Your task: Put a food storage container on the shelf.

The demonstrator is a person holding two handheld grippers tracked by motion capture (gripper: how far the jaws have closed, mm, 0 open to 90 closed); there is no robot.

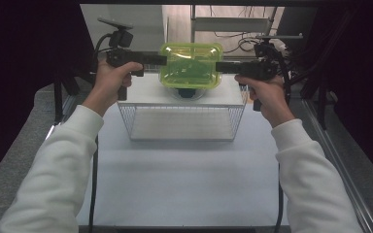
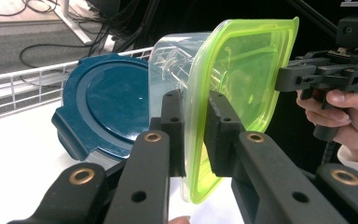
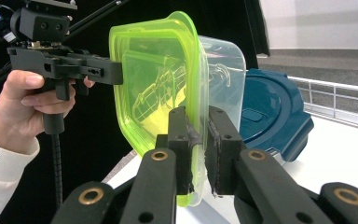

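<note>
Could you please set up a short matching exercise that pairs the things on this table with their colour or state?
Things:
1. container lid
2. round lid
3. wire basket
4. left claw

Descriptions:
A. dark blue, lying under the lifted container
B. shut on the container's rim
C. white mesh, on the table
D. translucent yellow-green

Pairs: 1-D, 2-A, 3-C, 4-B

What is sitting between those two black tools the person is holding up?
A clear box with a green lid, seen in the high view. The left tool clamps one edge, the right tool the opposite edge, above a blue-lidded box.
</note>
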